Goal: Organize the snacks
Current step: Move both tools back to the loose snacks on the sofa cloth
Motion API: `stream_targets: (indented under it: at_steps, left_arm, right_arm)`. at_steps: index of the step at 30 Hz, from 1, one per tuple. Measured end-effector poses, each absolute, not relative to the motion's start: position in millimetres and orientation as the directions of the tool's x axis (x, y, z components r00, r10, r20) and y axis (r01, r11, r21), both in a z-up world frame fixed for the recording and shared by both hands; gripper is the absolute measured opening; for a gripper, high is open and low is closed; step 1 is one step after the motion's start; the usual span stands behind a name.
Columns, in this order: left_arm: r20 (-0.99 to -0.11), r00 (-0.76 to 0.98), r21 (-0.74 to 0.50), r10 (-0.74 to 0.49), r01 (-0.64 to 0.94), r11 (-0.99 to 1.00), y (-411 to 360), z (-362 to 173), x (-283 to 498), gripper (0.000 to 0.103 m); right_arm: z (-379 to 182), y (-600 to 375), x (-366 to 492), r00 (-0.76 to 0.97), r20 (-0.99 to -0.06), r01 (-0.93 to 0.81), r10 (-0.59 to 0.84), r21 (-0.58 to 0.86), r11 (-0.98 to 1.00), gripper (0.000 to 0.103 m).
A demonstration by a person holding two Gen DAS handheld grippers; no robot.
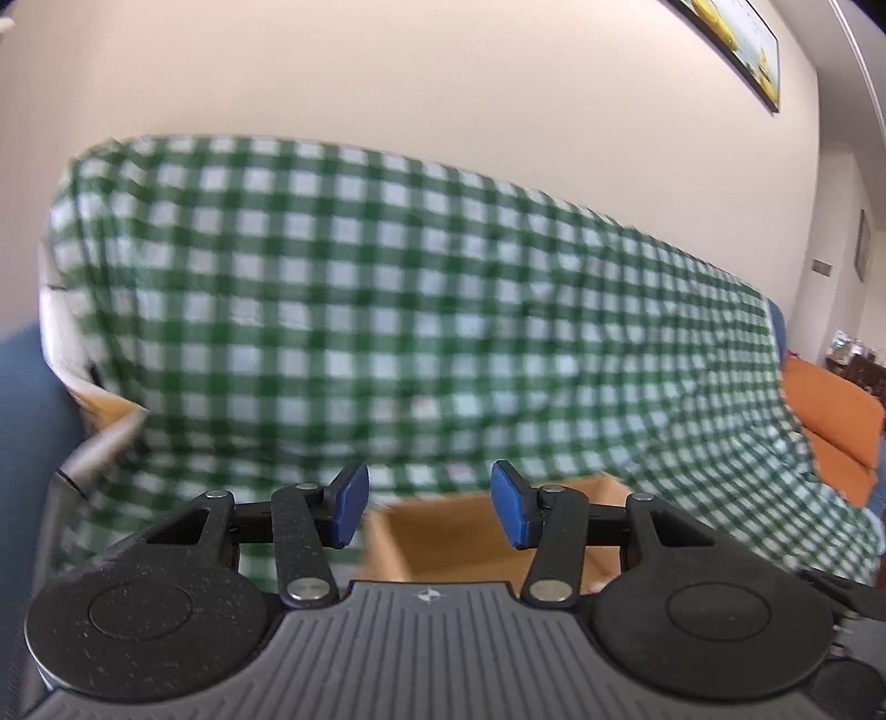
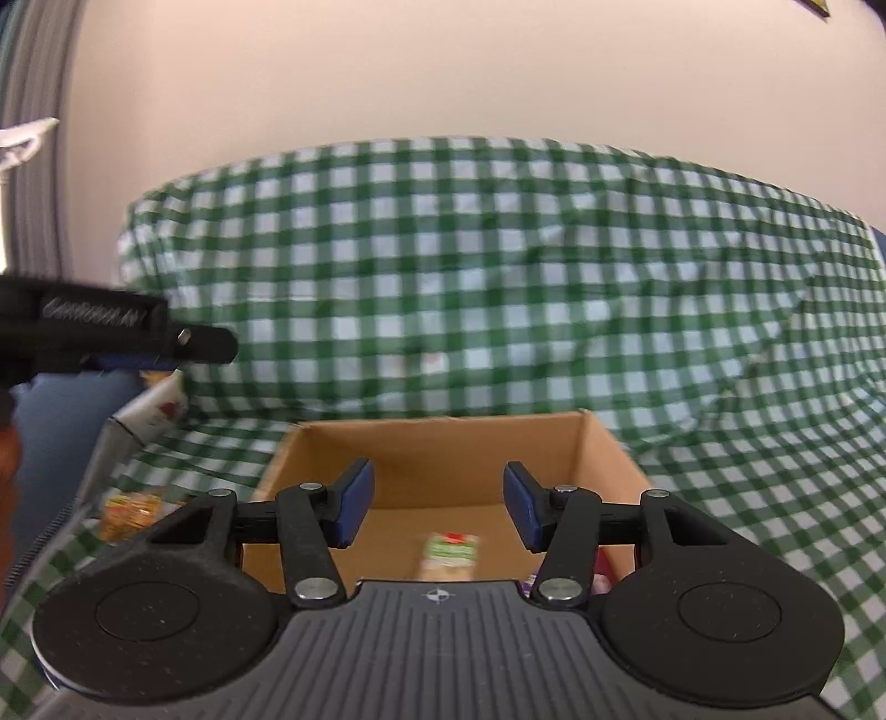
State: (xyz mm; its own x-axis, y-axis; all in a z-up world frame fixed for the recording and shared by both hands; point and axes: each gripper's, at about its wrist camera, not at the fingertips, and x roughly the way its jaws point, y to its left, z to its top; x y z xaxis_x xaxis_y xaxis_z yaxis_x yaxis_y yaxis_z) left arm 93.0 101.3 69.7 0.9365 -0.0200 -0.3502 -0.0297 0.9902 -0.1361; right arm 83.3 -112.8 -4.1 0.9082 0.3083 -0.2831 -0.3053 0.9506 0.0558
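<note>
Right wrist view: both tools released, right tool [image 2: 437, 512] over the box's [image 2: 443, 443] open interior.

Hardly any readable text anywhere. On the side of the black gripper body [image 2: 105, 318] at the left of the right wrist view: raised lettering, too blurred to make out letter for letter. On each grey ribbed housing, a small compass-like emblem [image 1: 431, 596] and [image 2: 437, 596], a mark only, no words. On the green-and-red snack packet [image 2: 449, 554] inside the cardboard box [image 2: 443, 448]: printing present but smeared, not legible. On the white carton [image 2: 160, 410] at the left: a red mark, unreadable. On the framed picture [image 1: 736, 44] high on the wall: faint lines of writing, too small to read.
</note>
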Motion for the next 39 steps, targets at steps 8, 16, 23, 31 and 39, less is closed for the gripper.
stream_targets:
  at_steps: [8, 16, 23, 31, 39]
  left_arm:
    - [-0.520, 0.848, -0.218, 0.101, -0.246, 0.944, 186.5, 17.1, 100.1, 0.027]
    - [-0.588, 0.802, -0.350, 0.105, -0.370, 0.861, 245.5, 6.5, 110.7, 0.027]
    - [-0.659, 0.749, -0.487, 0.073, -0.498, 0.717, 292.0, -13.6, 105.7, 0.027]
    - [-0.702, 0.710, -0.529, 0.064, -0.578, 0.622, 328.6, -31.0, 98.4, 0.028]
    - [-0.747, 0.664, -0.528, 0.035, -0.625, 0.575, 341.4, -51.8, 108.2, 0.061]
  right_arm:
    - [-5.9, -71.1, 80.4, 0.870, -0.285, -0.416, 0.403, 0.017, 0.909, 0.053]
    - [-11.0, -22.1, 74.1, 0.812, -0.308, -0.521, 0.495, -0.004, 0.853, 0.044]
    - [-17.2, 29.8, 79.5, 0.781, -0.325, -0.557, 0.533, 0.023, 0.830, 0.042]
    - [-39.6, 88.7, 104.7, 0.764, -0.366, -0.549, 0.532, 0.066, 0.833, 0.042]
    - [-81.8, 143.0, 150.1, 0.733, -0.487, -0.509, 0.475, 0.069, 0.858, 0.045]
